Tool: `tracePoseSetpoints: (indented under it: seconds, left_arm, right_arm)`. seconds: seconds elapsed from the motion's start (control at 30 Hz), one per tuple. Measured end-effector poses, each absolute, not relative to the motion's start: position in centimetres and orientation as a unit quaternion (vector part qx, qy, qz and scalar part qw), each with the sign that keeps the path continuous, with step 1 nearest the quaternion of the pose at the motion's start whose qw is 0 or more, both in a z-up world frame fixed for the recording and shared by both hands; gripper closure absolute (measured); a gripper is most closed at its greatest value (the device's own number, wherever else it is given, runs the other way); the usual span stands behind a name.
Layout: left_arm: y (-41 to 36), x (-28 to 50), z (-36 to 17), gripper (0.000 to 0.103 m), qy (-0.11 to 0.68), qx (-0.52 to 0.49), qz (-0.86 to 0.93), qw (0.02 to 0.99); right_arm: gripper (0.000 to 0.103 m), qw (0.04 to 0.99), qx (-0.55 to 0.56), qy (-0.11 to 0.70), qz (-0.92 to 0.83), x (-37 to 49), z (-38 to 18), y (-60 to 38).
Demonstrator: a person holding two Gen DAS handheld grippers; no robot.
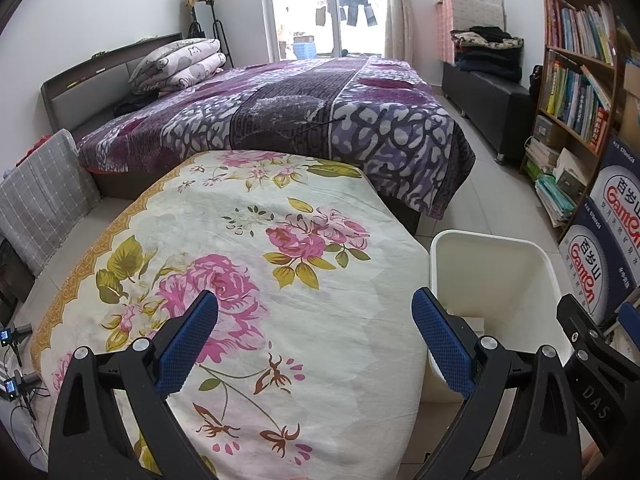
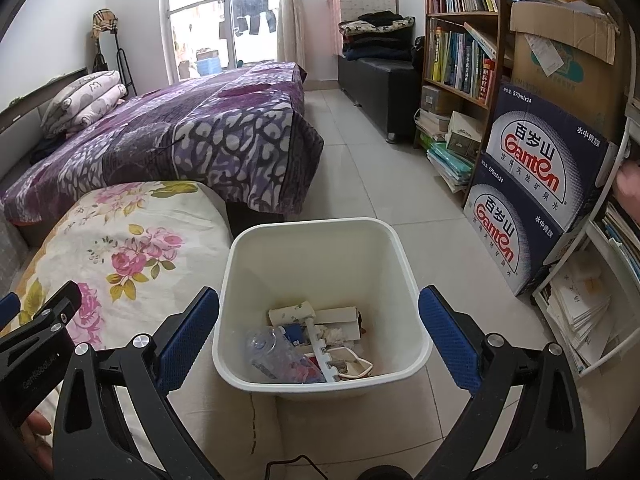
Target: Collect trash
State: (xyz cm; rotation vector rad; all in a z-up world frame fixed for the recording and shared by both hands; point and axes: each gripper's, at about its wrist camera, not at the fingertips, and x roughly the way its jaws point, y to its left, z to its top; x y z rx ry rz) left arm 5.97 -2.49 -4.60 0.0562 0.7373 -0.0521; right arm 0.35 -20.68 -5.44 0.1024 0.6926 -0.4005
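A white plastic trash bin stands on the tiled floor beside a table under a floral cloth. The bin holds several pieces of trash: a crushed clear plastic bottle, paper scraps and white foam strips. My right gripper is open and empty, its blue pads on either side of the bin from above. My left gripper is open and empty over the floral cloth, with the bin at its right. No trash shows on the cloth.
A bed with a purple blanket lies behind the table. A bookshelf and stacked Ganten water boxes line the right wall. A black bench with folded clothes stands further back. Small cameras on stands sit on the floor at left.
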Motion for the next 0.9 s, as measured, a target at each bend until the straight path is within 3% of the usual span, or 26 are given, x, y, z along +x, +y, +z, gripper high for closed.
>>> tracePoseSetpoints:
  seconds: [0.9]
  left_arm:
    - [-3.1,5.7,-4.6,0.009,0.348,0.036,-0.034,0.936]
  right_arm:
    - [0.007,0.919,0.052,0.341,-0.192,0.3,-5.8,-20.2]
